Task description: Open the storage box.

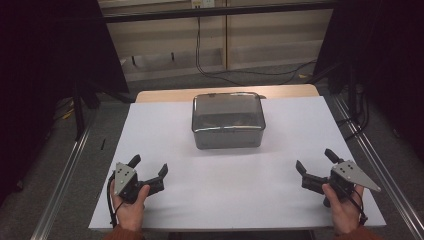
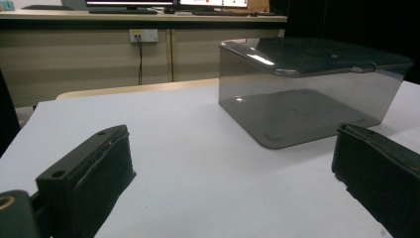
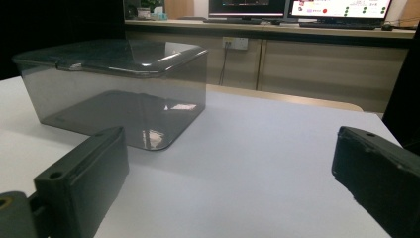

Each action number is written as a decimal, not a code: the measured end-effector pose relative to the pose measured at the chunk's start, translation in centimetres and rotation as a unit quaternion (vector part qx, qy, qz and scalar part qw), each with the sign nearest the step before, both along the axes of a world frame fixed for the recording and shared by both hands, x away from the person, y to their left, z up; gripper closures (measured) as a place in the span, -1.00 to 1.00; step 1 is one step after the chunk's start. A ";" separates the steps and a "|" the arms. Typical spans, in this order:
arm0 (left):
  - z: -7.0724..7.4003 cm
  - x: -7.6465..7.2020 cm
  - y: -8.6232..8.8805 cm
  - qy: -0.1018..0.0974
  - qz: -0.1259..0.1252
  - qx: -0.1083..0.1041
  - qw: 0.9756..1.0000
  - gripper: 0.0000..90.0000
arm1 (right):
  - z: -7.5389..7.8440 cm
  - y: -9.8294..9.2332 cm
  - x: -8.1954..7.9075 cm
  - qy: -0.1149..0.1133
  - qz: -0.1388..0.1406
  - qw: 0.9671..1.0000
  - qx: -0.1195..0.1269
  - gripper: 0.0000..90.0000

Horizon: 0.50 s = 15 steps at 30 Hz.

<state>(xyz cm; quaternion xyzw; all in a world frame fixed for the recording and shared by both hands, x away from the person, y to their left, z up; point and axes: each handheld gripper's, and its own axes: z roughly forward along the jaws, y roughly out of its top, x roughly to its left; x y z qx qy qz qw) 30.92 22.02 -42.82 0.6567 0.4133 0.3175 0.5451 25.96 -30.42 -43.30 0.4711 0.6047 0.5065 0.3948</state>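
Observation:
A smoky translucent plastic box with a closed lid [image 1: 228, 120] stands in the middle of the white table top [image 1: 280, 145], toward the back. Something small lies inside it, too dim to make out. My left gripper [image 1: 149, 167] rests low at the front left, held by a hand, jaws wide apart with nothing between them. At the front right my right gripper [image 1: 316, 161] is held the same way, open and empty. The box [image 2: 307, 89] sits ahead and to the right in the left gripper view. In the right gripper view the box [image 3: 114, 84] is ahead and to the left.
The white top lies on a wooden table whose far edge [image 1: 165, 95] shows behind the box. Metal rails [image 1: 65, 170] run along both sides. Cables [image 1: 240, 75] trail on the floor behind. A counter with monitors [image 3: 297, 10] stands beyond the table.

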 end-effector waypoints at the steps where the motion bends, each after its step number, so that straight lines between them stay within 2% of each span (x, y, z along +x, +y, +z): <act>1: 0.0 0.0 0.0 0.001 -0.005 -0.002 1.000 -0.95 | 0.0 0.1 0.0 -0.001 0.002 1.000 -0.003 -0.99; 5: -0.1 0.0 -0.1 0.003 -0.007 0.000 1.000 -0.95 | -0.1 0.4 0.2 -0.002 0.006 1.000 -0.006 -0.98; 7: -0.1 0.1 -0.3 0.004 -0.007 -0.004 1.000 -0.95 | -0.2 0.6 0.4 0.004 0.017 1.000 -0.012 -0.99; 12: -0.1 0.1 -0.5 0.004 -0.007 0.002 1.000 -0.95 | -0.3 1.2 0.5 0.007 0.037 0.999 -0.015 -1.00; 15: -0.2 0.3 -1.2 0.005 -0.021 -0.001 1.000 -0.95 | -0.3 1.6 0.5 0.009 0.058 0.998 -0.015 -1.00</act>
